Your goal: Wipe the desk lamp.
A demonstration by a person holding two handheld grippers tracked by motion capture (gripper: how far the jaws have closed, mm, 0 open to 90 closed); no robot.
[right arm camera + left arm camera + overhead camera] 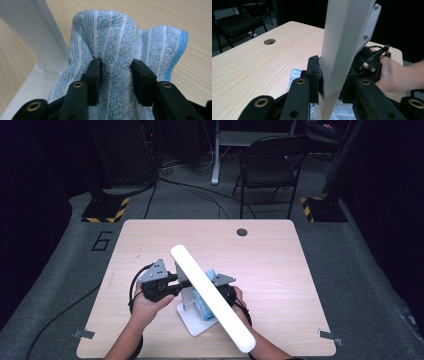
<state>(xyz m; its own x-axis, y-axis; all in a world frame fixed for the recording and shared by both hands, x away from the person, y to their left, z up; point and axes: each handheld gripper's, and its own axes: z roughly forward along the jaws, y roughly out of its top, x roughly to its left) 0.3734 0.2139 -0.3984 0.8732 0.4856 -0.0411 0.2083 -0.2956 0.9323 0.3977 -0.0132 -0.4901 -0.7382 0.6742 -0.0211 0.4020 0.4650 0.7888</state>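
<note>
My left gripper (332, 85) pinches the lamp post (339, 50) steady at frame centre; my right gripper (116, 75), pinching the blue towel (117, 35), should wipe with light pressure.

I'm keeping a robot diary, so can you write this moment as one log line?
left gripper: shut on lamp post | right gripper: shut on blue towel | towel beside lamp base

Both grippers are black, each topped by a grey three-cornered plate with small holes. The left gripper (172, 285) trails a black cable looping at nine o'clock. Jaw links carry brass-ringed pivots. Forearms are bare.
</note>
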